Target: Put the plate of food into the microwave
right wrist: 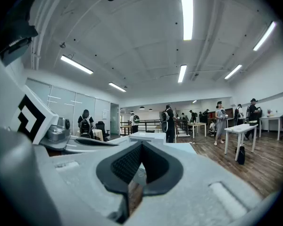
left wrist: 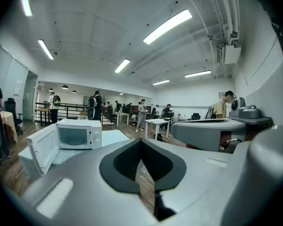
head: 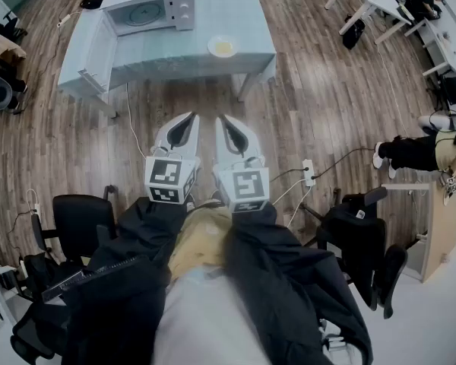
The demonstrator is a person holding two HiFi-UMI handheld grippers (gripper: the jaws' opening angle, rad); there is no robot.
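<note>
While you hold both claws close to your body, the microwave [head: 148,10] sits at the left end of the surface [head: 235,14] with its door [head: 99,50] swung open. The plate of food [head: 223,46] rests to the right of it, near the front edge and well apart from both claws. Your left claw [head: 190,118] is closed with nothing between its jaws, held above the wooden floor [head: 327,112]. Just beside it, your right claw [head: 223,119] is likewise closed and empty.
</note>
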